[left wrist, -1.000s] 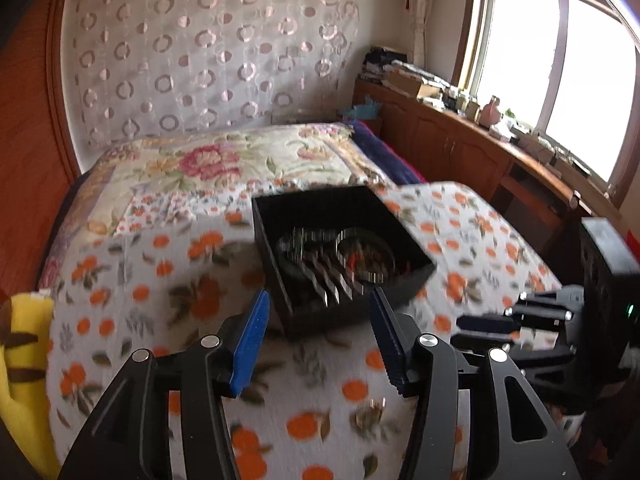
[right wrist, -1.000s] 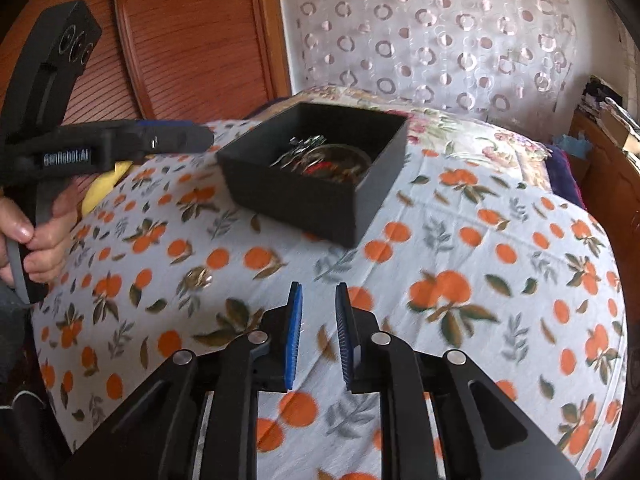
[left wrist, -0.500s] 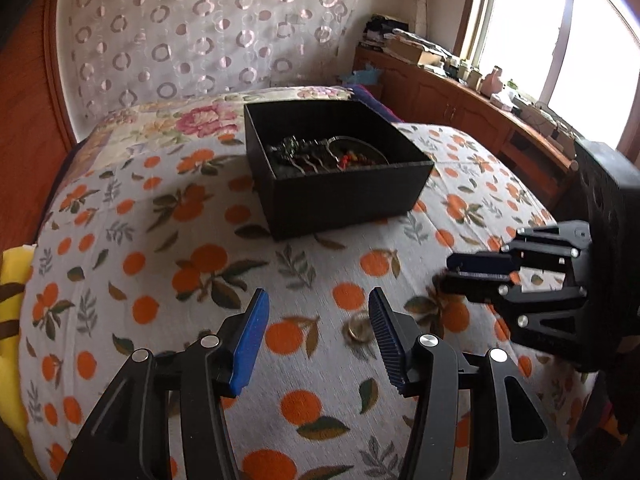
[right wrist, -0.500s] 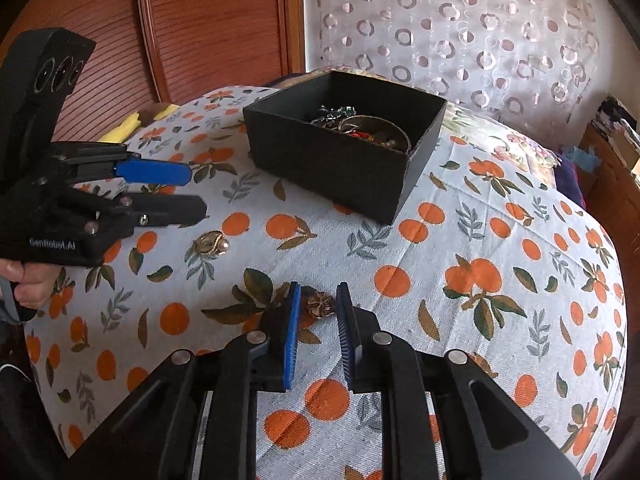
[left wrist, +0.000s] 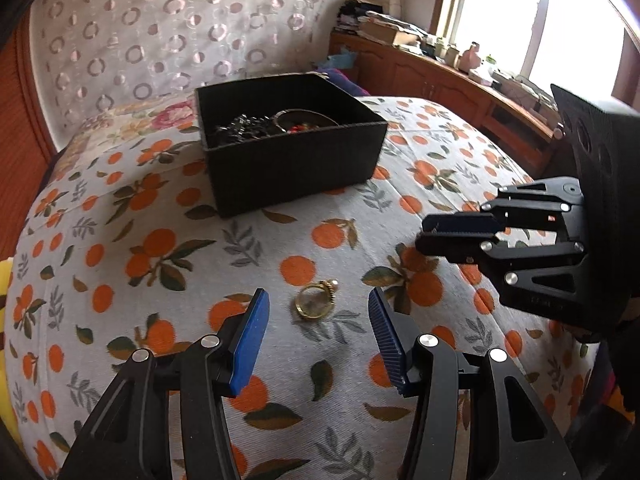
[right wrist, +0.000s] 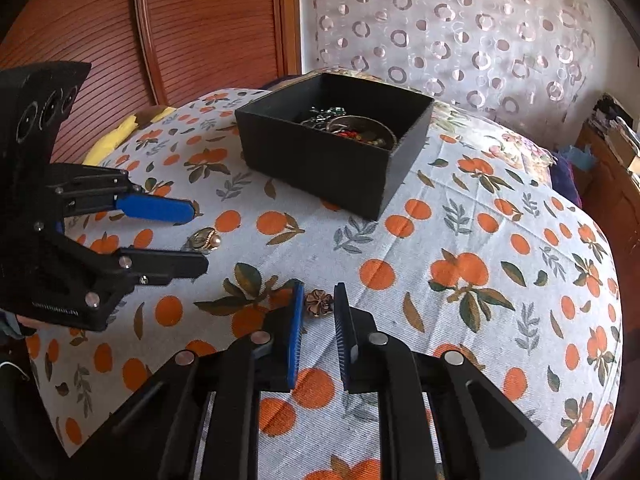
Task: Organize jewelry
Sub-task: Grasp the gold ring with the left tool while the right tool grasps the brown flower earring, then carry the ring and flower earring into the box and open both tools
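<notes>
two fisheye views from hand-held grippers over a bed covered in a white cloth [left wrist: 168,216] printed with oranges and leaves.

nearest in the left wrist view, the left gripper [left wrist: 316,312] points down at the cloth with its blue-padded jaws standing apart and nothing pressed between them. a gold ring [left wrist: 314,302] with a small pearl-like bead lies flat on the cloth in the gap just ahead of the fingertips, touching neither pad.

nearest in the right wrist view, the right gripper [right wrist: 318,300] has its jaws narrow and closing. a small brown flower-shaped piece [right wrist: 319,303] lies on the cloth between the fingertips; the pads sit just beside it, and a thin gap still shows on each side, so it is not yet pinched.

in that same view the left gripper shows at the left edge, seen from the side, with the gold ring between its two fingers. in the left wrist view the right gripper shows at the right edge.

farther back, near the middle of the bed, stands an open black box [right wrist: 312,164]. inside it lies a tangle of jewelry [right wrist: 352,128], with a metal bangle and red and green beads.

beyond are a white curtain with ring patterns [right wrist: 460,24], a reddish wooden panel [right wrist: 208,20], and in the left view a bright window [left wrist: 532,20] above a cluttered wooden cabinet [left wrist: 436,76].
</notes>
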Tool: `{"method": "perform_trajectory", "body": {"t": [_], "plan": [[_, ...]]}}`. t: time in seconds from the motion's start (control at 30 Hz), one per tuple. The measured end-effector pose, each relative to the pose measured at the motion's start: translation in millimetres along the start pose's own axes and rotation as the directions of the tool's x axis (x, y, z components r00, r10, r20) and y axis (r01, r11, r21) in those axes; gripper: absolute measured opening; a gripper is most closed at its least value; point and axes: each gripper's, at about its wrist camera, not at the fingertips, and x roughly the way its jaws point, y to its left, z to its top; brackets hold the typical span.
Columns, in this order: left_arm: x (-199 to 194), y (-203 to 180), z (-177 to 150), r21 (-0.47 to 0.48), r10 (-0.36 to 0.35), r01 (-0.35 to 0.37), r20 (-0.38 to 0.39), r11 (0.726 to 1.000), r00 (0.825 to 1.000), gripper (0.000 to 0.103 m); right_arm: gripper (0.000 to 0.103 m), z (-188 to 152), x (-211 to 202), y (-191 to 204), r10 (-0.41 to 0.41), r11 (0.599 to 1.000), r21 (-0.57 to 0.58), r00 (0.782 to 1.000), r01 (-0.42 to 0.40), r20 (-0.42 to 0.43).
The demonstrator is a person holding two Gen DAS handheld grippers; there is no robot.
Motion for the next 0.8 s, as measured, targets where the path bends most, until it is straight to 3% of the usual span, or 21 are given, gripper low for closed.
{"method": "perform_trajectory", "body": {"t": [0.13,0.17,0.2,0.47,0.8], "plan": [[3.0,-4.6,1.8,0.025,0.02,-0.02,0.001,0.999,1.0,0.038,0.017,0.8,-1.7,-3.3,-0.002,1.0,0.012,1.0,0.002,0.006],[3.4,-5.1,2.3,0.029,0.025,-0.025,0.001,0.999,1.0,0.024,0.017,1.1,-2.0,-4.1,0.002,1.0,0.016,1.0,-0.002,0.007],[3.6,-5.7,2.4,0.037,0.031,-0.031,0.0,0.999,1.0,0.018,0.017,1.4,-1.8,-4.5,0.008,1.0,0.02,1.0,-0.008,0.007],[-1.1,-4.6,4.5,0.037,0.027,-0.027,0.01,0.999,1.0,0.017,0.017,7.5,-3.2,-6.5,0.016,1.0,0.023,1.0,-0.017,0.023],[-20.9,11.0,32.4,0.0,0.054,-0.054,0.093,0.999,0.994,0.017,0.017,38.1,-13.0,-16.7,0.003,1.0,0.022,0.996,-0.005,0.087]]}}
